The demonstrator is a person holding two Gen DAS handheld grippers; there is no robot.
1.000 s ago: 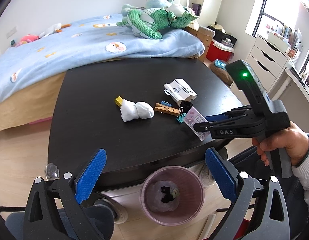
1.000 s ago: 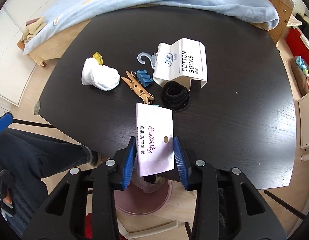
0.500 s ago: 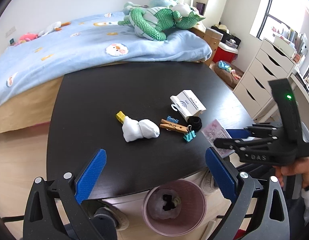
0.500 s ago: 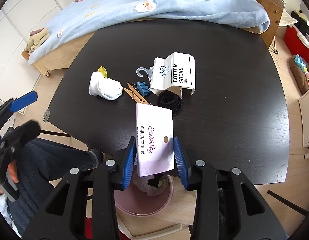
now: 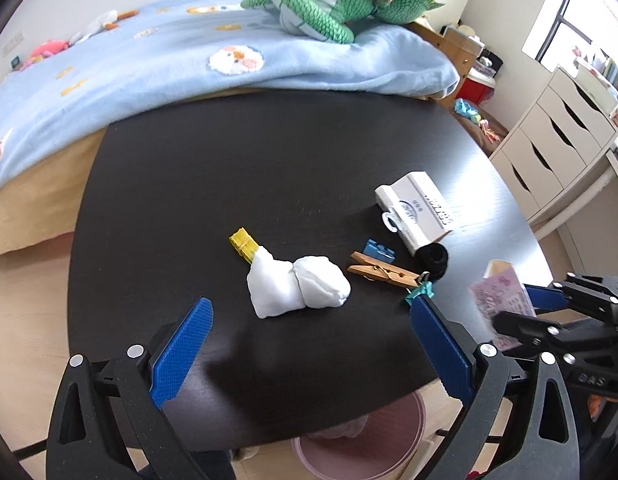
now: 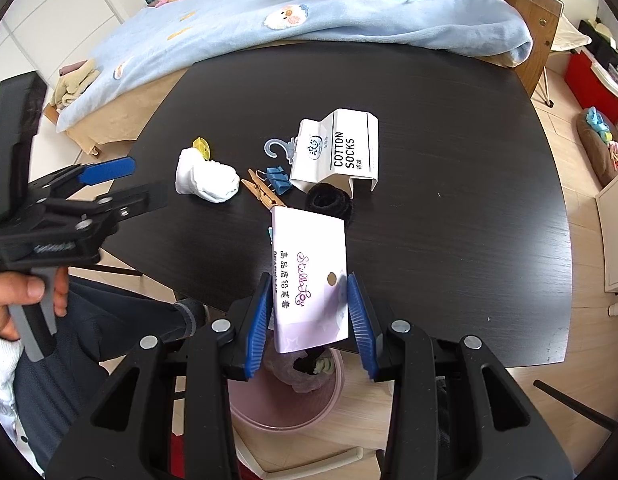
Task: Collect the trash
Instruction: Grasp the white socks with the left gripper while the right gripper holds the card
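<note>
My right claw [image 6: 309, 312] is clamped on the pale card packet [image 6: 309, 276], blue pads pressing its two long edges. The packet's long axis runs straight out along my fingers, away from me toward the worktop [image 6: 449, 240]; its near end sits between the pads, the far end juts out over the worktop's near edge.

The relation that matters: the pink bin [image 6: 285, 396] stands on the floor directly below the right claw, just off the worktop's near edge. Through the gap under the packet I see its open mouth with some waste already inside. By my reading the drop line is nearly plumb (maybe a slight pull back toward me, so the far end clears the edge).

My left claw [image 5: 309, 356] is spread wide and holds nothing, low over the near part of the worktop. The white wad [image 5: 297, 286] lies straight ahead of it, between the fingers' line and closer to this claw than to the right one.

Left on the worktop: sock packaging [image 6: 341, 152], black hair tie [image 6: 329, 202], wooden clothespins [image 5: 383, 272], blue clip [image 5: 379, 249], yellow clip [image 5: 243, 242].
</note>
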